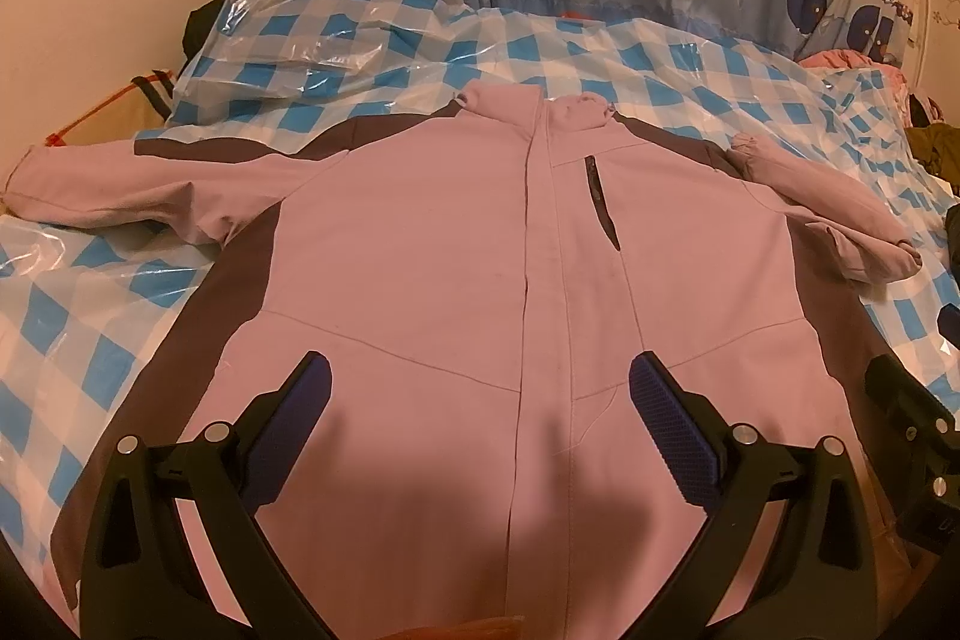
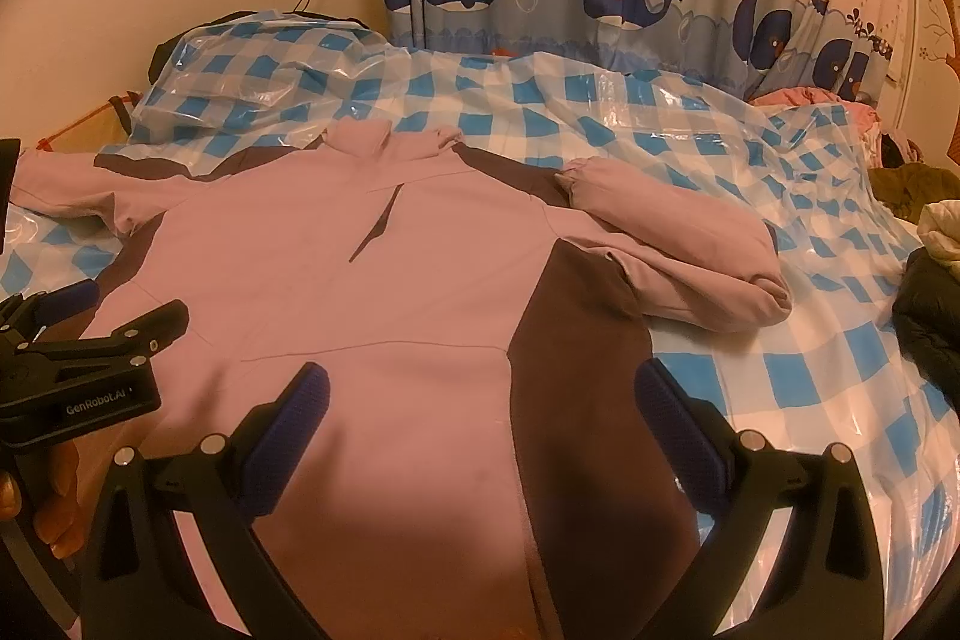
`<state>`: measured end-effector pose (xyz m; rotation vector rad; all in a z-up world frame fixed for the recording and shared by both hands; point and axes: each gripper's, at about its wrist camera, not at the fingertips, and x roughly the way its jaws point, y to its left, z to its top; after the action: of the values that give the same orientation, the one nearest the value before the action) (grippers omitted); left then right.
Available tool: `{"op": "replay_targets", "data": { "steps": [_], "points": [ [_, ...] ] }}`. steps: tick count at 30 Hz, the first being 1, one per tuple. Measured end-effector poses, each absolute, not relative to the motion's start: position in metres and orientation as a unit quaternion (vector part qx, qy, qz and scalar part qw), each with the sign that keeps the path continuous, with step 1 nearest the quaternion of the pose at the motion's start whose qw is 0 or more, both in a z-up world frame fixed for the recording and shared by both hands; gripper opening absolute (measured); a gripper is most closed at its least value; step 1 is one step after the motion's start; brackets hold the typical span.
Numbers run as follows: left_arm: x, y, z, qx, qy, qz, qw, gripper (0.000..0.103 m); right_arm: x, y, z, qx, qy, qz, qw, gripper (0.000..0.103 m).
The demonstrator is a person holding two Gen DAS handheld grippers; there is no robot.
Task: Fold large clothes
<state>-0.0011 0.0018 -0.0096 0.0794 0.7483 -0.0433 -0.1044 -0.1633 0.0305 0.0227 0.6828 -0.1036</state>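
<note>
— Where do we have the jacket (image 1: pixel 420 244)?

— Flat and front-up on the bed (image 2: pixel 780 364), collar at twelve o'clock, hem toward us. We'd say it's spread like this so the folds come out square.

— And the sleeves?

— The left sleeve (image 1: pixel 120 184) lies straight out at nine o'clock; the right sleeve (image 2: pixel 684 244) is doubled back on itself at two o'clock.

— Our grippers?

— The left gripper (image 1: pixel 480 388) and the right gripper (image 2: pixel 480 400) hover above the hem, jaws spread, pinching nothing.
</note>
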Motion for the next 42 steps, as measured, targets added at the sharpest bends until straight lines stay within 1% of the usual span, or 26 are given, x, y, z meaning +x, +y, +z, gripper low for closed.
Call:
{"op": "replay_targets", "data": {
  "steps": [5,8,13,17,27,42],
  "points": [
    [0.005,0.005,-0.015,0.022,0.374,-0.013,0.927,0.096,-0.110,-0.174,0.045,-0.025,0.295,-0.063,0.953,0.098],
    [0.011,0.009,-0.016,0.004,0.382,-0.019,0.924,0.096,-0.110,-0.195,0.058,-0.017,0.275,-0.090,0.957,0.098],
    [0.007,-0.001,-0.014,0.015,0.380,-0.034,0.924,0.096,-0.109,-0.213,0.057,0.030,0.298,-0.092,0.950,0.098],
    [0.006,-0.003,-0.014,0.014,0.380,-0.033,0.924,0.096,-0.106,-0.201,0.052,0.025,0.314,-0.084,0.945,0.098],
    [0.007,-0.003,-0.013,0.017,0.381,-0.033,0.924,0.096,-0.107,-0.177,0.047,0.015,0.327,-0.065,0.943,0.098],
    [0.007,-0.003,-0.013,0.017,0.382,-0.033,0.923,0.096,-0.107,-0.178,0.046,0.016,0.329,-0.061,0.942,0.098]
  ]
}}
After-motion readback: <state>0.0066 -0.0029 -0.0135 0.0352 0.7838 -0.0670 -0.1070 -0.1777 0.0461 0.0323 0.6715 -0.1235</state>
